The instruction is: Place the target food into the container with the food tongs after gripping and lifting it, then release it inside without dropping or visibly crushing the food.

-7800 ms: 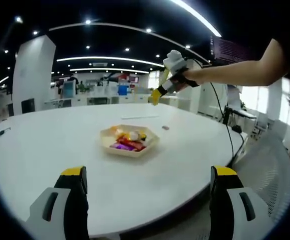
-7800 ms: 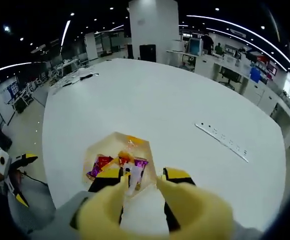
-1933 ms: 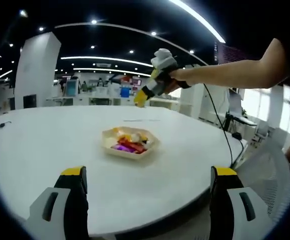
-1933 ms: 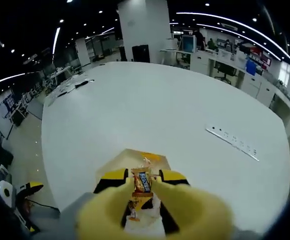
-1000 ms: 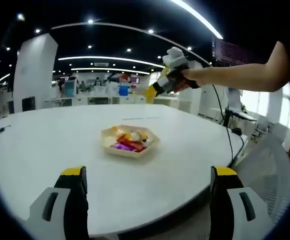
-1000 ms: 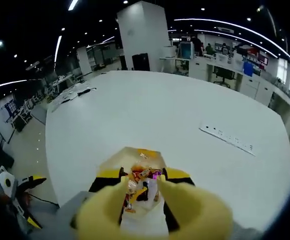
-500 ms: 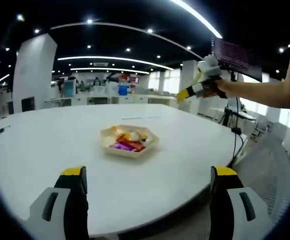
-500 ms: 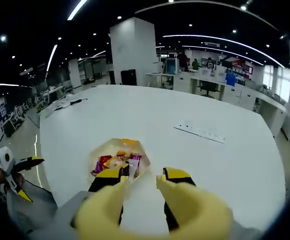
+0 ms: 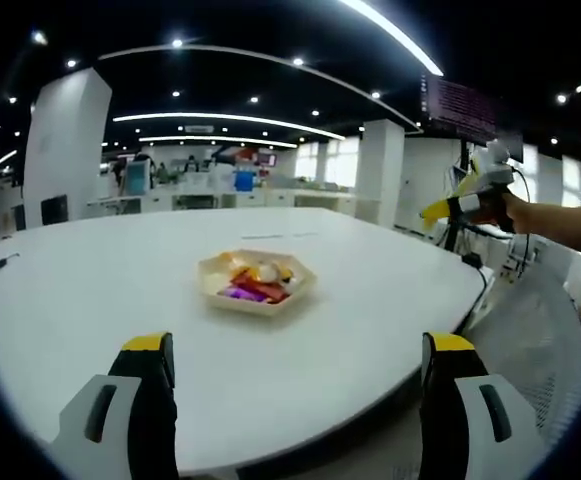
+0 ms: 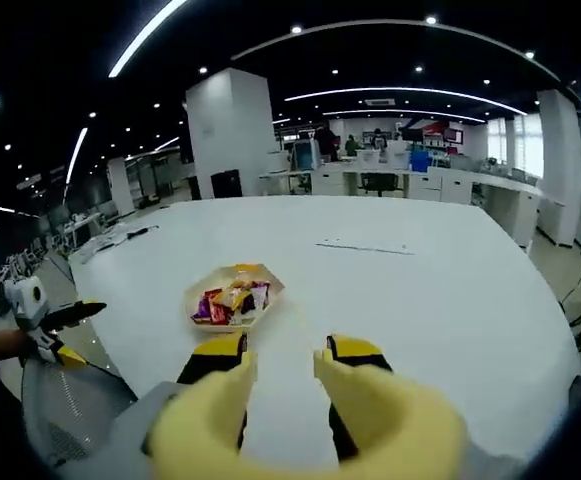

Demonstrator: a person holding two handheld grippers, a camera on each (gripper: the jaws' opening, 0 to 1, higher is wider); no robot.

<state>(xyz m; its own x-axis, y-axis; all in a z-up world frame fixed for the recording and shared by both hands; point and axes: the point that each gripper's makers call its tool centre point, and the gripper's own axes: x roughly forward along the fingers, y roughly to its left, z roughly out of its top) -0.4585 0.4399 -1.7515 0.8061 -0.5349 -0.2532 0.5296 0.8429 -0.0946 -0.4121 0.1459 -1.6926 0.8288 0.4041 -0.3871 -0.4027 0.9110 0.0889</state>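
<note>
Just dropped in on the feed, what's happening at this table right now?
A person holds a gripper in each hand at a big white table. A hexagonal tray of wrapped snacks sits on it. The right gripper is held off beyond the table's edge, jaws apart with nothing between them. The left gripper waits at the near edge, wide open and empty, facing the tray. No snack is being carried at this moment.

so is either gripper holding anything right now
No, nothing is held. The right gripper is open with bare table between its jaws, the left gripper is open too, and the snacks lie in the tray.
</note>
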